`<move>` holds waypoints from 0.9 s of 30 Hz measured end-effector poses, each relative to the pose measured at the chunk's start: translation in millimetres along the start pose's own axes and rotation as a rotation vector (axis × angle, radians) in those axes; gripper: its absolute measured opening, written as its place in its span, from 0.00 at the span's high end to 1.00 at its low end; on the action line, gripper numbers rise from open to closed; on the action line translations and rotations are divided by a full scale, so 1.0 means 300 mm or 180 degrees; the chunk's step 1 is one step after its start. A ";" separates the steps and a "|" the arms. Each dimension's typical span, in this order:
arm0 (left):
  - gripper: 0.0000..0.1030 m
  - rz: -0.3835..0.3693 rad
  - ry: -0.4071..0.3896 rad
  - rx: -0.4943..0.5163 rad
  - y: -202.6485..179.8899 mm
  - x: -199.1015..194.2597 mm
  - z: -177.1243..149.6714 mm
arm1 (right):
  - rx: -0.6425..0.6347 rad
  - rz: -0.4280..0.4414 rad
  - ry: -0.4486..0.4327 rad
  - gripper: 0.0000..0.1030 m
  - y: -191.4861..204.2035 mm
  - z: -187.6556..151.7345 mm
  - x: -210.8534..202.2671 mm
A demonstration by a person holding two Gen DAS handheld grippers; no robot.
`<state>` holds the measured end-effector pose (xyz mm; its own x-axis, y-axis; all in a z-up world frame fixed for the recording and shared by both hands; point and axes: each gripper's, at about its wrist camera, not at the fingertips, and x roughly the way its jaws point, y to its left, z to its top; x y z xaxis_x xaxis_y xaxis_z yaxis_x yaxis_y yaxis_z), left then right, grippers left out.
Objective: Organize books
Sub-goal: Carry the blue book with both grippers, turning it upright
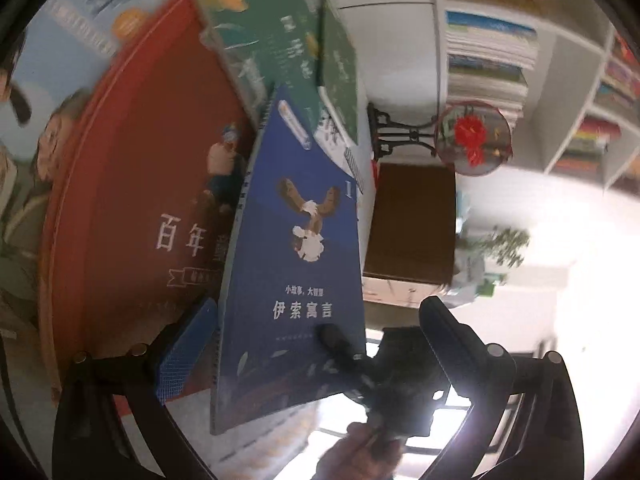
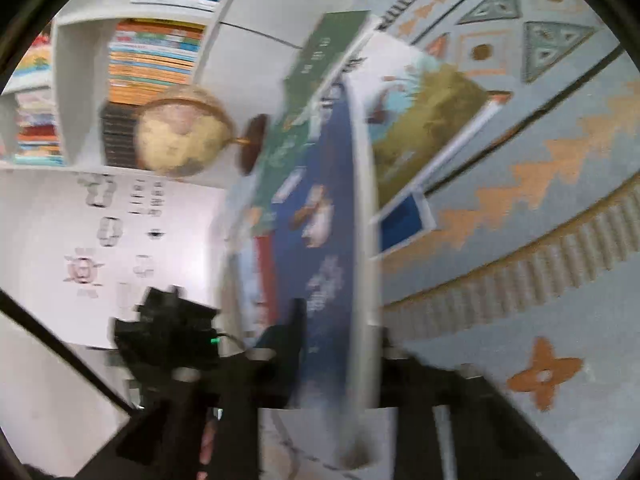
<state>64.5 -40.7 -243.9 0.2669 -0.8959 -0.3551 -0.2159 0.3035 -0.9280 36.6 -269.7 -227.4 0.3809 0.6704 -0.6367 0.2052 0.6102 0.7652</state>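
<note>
Your right gripper [image 2: 336,356] clamps the lower edge of a thin blue hardcover book with a bird on its glossy cover [image 2: 320,240], holding it upright. Your left gripper [image 1: 316,344] stands wide open around that same book, its blue textured pad [image 1: 188,352] beside the spine, not pressing. Just behind lean a large red picture book [image 1: 140,200] and a green spiral-bound book [image 1: 272,36]; another landscape-cover book [image 2: 424,124] lies on the patterned woven rug [image 2: 540,220]. White shelves [image 1: 560,92] already hold stacked books, so sorting appears partway, with several loose volumes left.
</note>
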 end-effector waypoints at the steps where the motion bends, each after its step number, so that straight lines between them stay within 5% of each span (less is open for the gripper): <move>1: 0.03 0.0031 0.0028 0.0029 -0.006 0.005 -0.002 | -0.0061 -0.0109 -0.0005 0.93 0.011 -0.001 0.007; 6: 0.03 0.0305 0.0456 0.0303 -0.048 0.086 -0.058 | -0.0718 -0.0648 -0.0064 0.93 0.151 -0.057 0.005; 15: 0.01 0.0592 0.0497 0.0467 -0.076 0.028 -0.099 | 0.0255 -0.0126 0.0206 0.95 0.101 -0.010 -0.008; 17: 0.01 0.0929 0.0576 0.0456 -0.060 0.016 -0.106 | 0.0532 -0.0001 0.0310 0.95 0.077 -0.002 -0.002; 21: 0.01 0.0711 0.0710 0.0234 -0.025 0.032 -0.122 | 0.1107 0.0330 0.0552 0.95 0.015 0.000 0.021; 25: 0.04 0.0572 0.0586 0.0441 -0.063 0.065 -0.121 | 0.0959 0.0008 0.0569 0.95 0.022 -0.007 0.016; 27: 0.08 0.0727 0.0525 0.0773 -0.112 0.077 -0.134 | 0.0754 -0.0192 0.0525 0.94 0.039 -0.010 0.002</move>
<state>40.1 -84.7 -216.3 0.0783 -0.8303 -0.5517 -0.0178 0.5522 -0.8335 36.5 -260.8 -219.0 0.2138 0.7073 -0.6738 0.4353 0.5485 0.7139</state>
